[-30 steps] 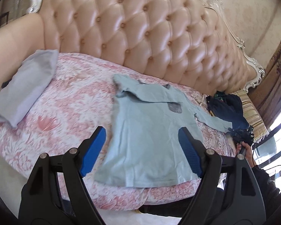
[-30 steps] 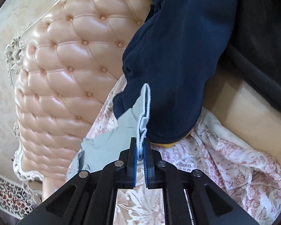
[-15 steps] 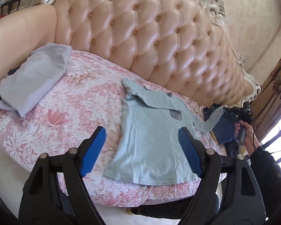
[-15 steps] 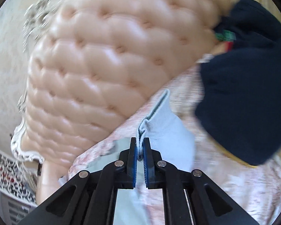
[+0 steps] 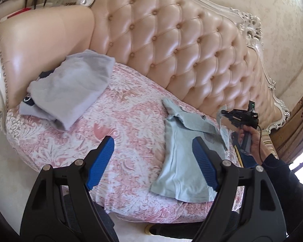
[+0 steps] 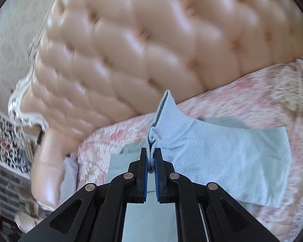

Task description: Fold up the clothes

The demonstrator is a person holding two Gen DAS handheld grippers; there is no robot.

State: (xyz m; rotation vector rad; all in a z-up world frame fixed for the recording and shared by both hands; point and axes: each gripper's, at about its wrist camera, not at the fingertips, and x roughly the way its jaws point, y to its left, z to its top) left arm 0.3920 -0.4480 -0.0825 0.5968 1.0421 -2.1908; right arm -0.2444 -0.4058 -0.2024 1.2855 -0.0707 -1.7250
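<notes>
The light blue shirt lies flat on the pink floral cover of the sofa, toward the right end of the seat, with its hem at the front edge and its collar near the tufted backrest. One sleeve is already laid across the chest.

The left gripper hangs above the front edge of the seat. Its jaws stand wide apart, with nothing between them. Its blue pads frame the shirt's lower left part and the bare cover beside it, without touching either.

The right gripper is clamped on the cuff of the other sleeve. The jaws are nearly together, with a bunch of cuff fabric pinched between the pads and sticking up past the tips. The sleeve is lifted off the cover and drapes from the cuff down toward the body of the shirt. In the left wrist view, the right hand holds this gripper above the shirt's right shoulder, close to the backrest.

A folded grey garment rests at the left end of the seat, against the armrest, well apart from the shirt. The right wrist view is motion-blurred.
</notes>
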